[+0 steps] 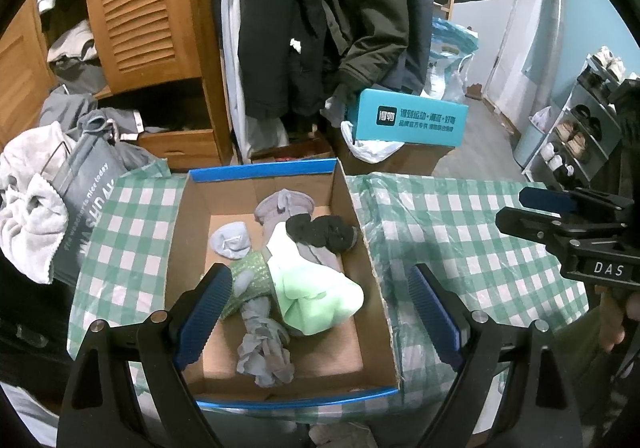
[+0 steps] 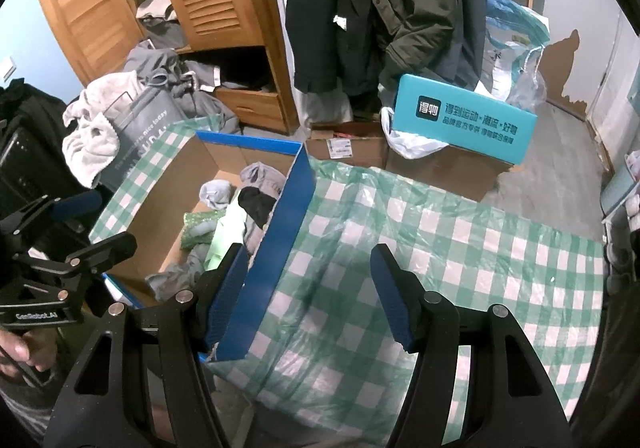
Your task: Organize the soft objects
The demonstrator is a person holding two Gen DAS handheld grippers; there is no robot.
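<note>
Checked cloth (image 2: 440, 248) lies bare beside box (image 2: 296, 184); jaws spread.

Cardboard box (image 1: 352, 204) on checkered tablecloth (image 1: 460, 240)

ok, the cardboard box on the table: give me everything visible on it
The cardboard box is an open, shallow rectangular tray, plain brown inside with blue outer walls and rim. It sits flat on the green checked tablecloth. Socks lie loosely inside: grey, black, pale green and sparkly green. Neither gripper touches it.
</note>
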